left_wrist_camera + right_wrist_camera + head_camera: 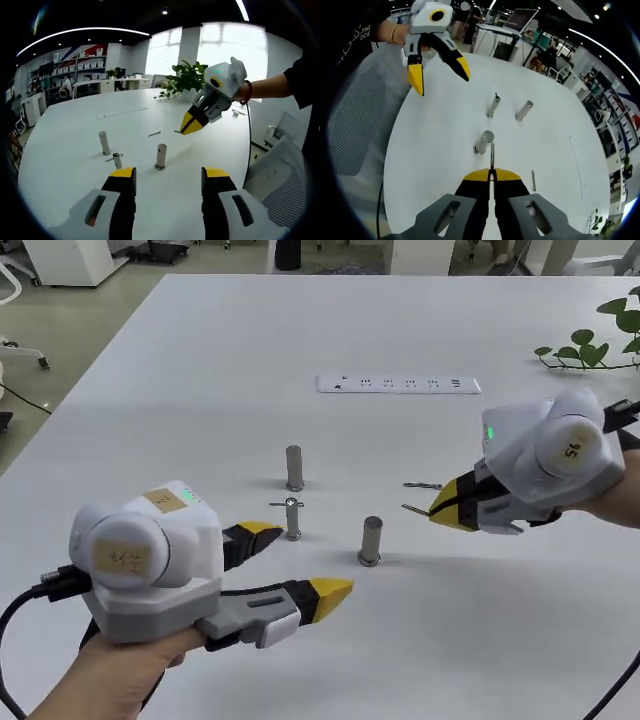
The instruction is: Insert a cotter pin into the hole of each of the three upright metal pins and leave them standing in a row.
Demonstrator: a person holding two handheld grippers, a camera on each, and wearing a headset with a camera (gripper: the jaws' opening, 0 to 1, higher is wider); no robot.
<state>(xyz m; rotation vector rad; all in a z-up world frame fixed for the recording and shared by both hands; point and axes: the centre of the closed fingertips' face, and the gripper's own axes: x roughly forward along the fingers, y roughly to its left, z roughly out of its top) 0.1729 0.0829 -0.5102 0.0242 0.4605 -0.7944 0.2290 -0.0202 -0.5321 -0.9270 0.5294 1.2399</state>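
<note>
Three upright metal pins stand on the white table (200,370). The far pin (294,468) (104,142) (523,110) is bare. The middle pin (292,518) (117,160) (493,106) has a cotter pin through its top. The near right pin (370,540) (160,156) (483,142) is bare. My right gripper (440,508) (189,126) (491,175) is shut on a cotter pin (412,508) (491,155), just right of that pin. A loose cotter pin (422,485) (154,133) (533,180) lies on the table. My left gripper (295,560) (169,175) (439,77) hovers open and empty near the pins.
A white power strip (398,384) lies beyond the pins. A leafy plant (590,345) (187,80) reaches in at the table's far right edge. A mesh chair (280,180) stands beside the table. Office desks and shelves fill the background.
</note>
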